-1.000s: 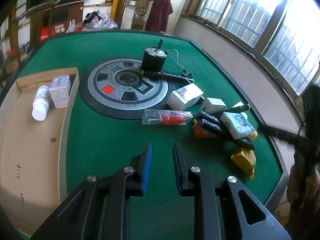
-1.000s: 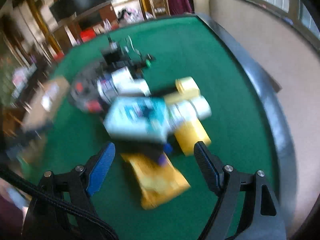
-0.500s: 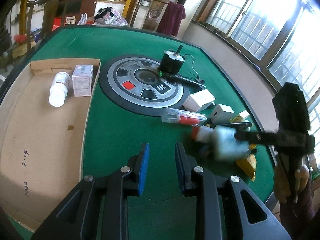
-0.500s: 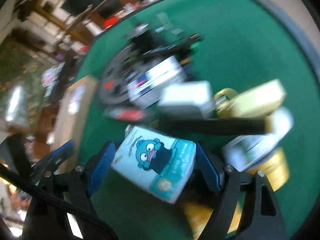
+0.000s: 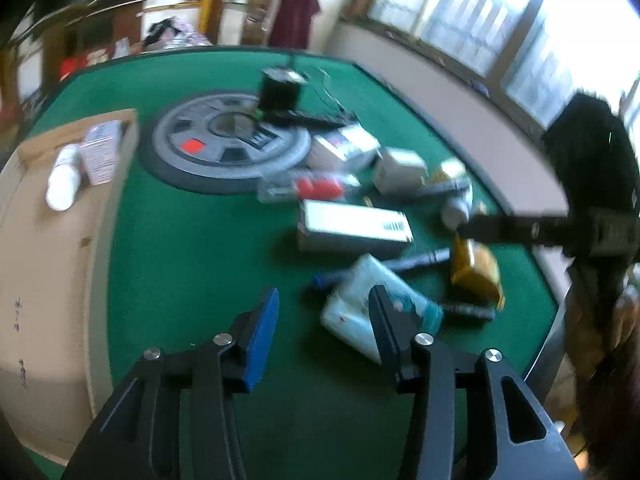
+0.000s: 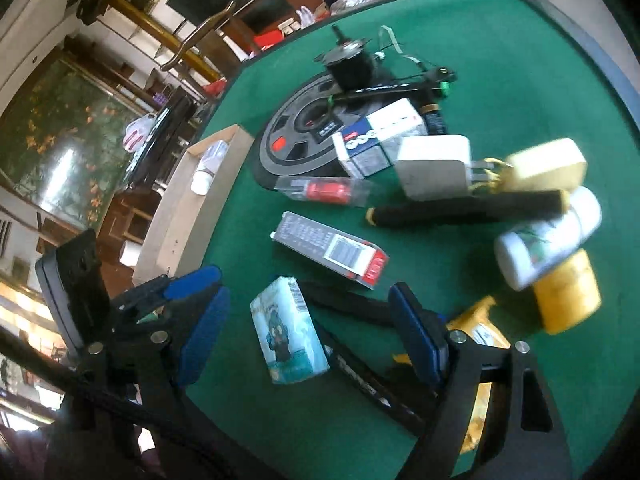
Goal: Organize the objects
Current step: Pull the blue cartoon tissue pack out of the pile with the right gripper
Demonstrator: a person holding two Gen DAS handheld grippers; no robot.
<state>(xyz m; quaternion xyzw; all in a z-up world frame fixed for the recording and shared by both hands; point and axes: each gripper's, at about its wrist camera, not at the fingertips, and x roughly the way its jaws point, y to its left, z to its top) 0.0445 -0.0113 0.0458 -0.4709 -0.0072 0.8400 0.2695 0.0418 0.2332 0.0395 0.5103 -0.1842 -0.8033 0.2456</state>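
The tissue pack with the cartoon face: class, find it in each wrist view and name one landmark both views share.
Left wrist view: tissue pack lies lower centre-right, partly behind the left gripper's right finger.
Right wrist view: tissue pack lies lower centre, between the open fingers of the right gripper.
Shared landmark: the long white box just beyond it.

A maroon garment (image 5: pixel 294 16) drapes a wooden chair (by bright windows (image 5: pixel 496 20)).

Left tool (image 5: pixel 322 314) gapes wide above green table (image 5: pixel 192 248), beside tissue pack (image 5: pixel 360 300).
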